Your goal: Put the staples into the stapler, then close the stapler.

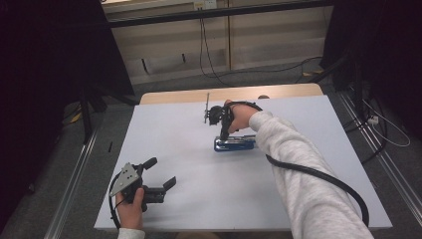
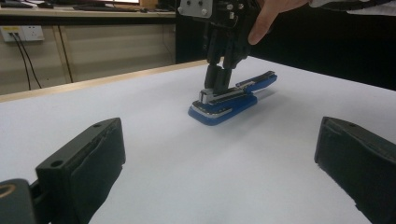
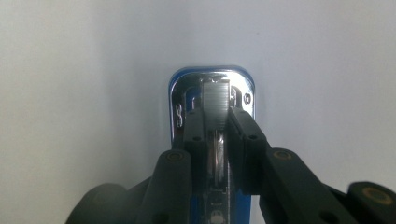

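A blue stapler (image 1: 235, 143) lies flat on the white table (image 1: 199, 164), a little beyond the middle and toward the person's right. In the left gripper view the stapler (image 2: 231, 100) has its blue top arm raised at a slant, with the shiny metal staple channel showing at the near end. In the right gripper view the stapler (image 3: 212, 100) is seen from above, with a grey strip of staples (image 3: 215, 103) sitting in the chrome channel.

The right gripper (image 1: 223, 128) points steeply down onto the stapler. Its jaws stand narrow, one on each side of the staple strip, touching or nearly touching it; whether they truly grip it I cannot tell. The right gripper (image 2: 219, 77) comes down from above with a finger (image 2: 261, 23) stretched beside its body. The right arm in a pale grey sleeve (image 1: 298, 169) reaches forward across the table, hand bent down at the wrist, a black cable (image 1: 318, 177) trailing along it.

The left gripper (image 1: 159, 179) rests low near the front left corner, held in the left hand (image 1: 130, 209), well apart from the stapler. Its jaws are spread wide and hold nothing.
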### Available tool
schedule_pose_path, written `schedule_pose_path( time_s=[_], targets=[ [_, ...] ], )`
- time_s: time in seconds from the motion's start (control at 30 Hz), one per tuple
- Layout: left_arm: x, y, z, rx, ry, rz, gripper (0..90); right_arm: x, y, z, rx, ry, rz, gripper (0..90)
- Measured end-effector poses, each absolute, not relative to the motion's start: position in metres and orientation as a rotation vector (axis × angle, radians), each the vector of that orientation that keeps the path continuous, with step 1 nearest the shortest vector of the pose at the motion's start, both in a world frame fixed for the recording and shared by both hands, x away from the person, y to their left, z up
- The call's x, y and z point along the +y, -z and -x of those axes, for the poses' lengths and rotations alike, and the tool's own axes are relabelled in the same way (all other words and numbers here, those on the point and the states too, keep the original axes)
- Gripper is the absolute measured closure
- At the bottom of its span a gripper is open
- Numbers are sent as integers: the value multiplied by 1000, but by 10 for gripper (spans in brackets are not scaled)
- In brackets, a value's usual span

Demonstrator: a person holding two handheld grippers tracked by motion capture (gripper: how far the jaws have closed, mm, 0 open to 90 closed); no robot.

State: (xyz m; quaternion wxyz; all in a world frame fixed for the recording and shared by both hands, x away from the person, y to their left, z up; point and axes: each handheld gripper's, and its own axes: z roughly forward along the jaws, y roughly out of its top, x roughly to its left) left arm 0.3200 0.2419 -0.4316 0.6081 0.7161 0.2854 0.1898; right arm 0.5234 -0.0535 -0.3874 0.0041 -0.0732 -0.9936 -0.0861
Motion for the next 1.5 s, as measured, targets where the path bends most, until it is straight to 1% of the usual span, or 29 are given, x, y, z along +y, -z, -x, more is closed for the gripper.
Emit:
schedule_pose_path(
  time_s=[0.07,0.13,0.23,0.3,0.43,0.5,0.57,0.6,0.67,0.9,0.97,1.03,1.23,1.3,1.37,1.5],
  targets=[
    [242,432,-320,660,-440,-1654,17,-53,388,-523,-3115,274,230,756],
    [242,432,-320,658,-439,-1655,17,-53,389,-523,-3108,292,243,684],
    [242,432,-320,658,-436,-1655,17,-55,388,-522,-3111,314,256,677],
    [241,432,-320,661,-433,-1652,17,-57,386,-521,-3108,342,276,640],
    [241,432,-322,663,-424,-1650,17,-64,382,-518,-3099,432,312,593],
    [240,432,-323,663,-421,-1652,17,-70,381,-516,-3096,477,350,549],
    [238,431,-324,666,-419,-1655,17,-78,380,-515,-3076,543,402,473],
    [237,431,-325,669,-418,-1656,17,-81,380,-514,-3078,553,418,455],
    [235,431,-327,670,-417,-1664,17,-87,380,-511,-3072,573,457,440],
    [228,430,-335,691,-390,-1664,16,-116,379,-504,-3036,712,551,338],
    [225,429,-337,681,-381,-1669,16,-123,379,-502,-3030,729,589,283],
    [223,429,-339,677,-377,-1670,16,-132,379,-499,-3004,779,645,261],
    [216,427,-346,673,-357,-1690,16,-152,381,-490,-2992,841,744,157],
    [212,427,-349,678,-346,-1697,16,-158,382,-486,-2987,869,782,144],
    [209,427,-351,680,-337,-1700,16,-164,382,-482,-2984,884,811,108],
    [206,428,-356,700,-329,-1711,17,-177,385,-475,-2977,912,876,105]
  ],
)
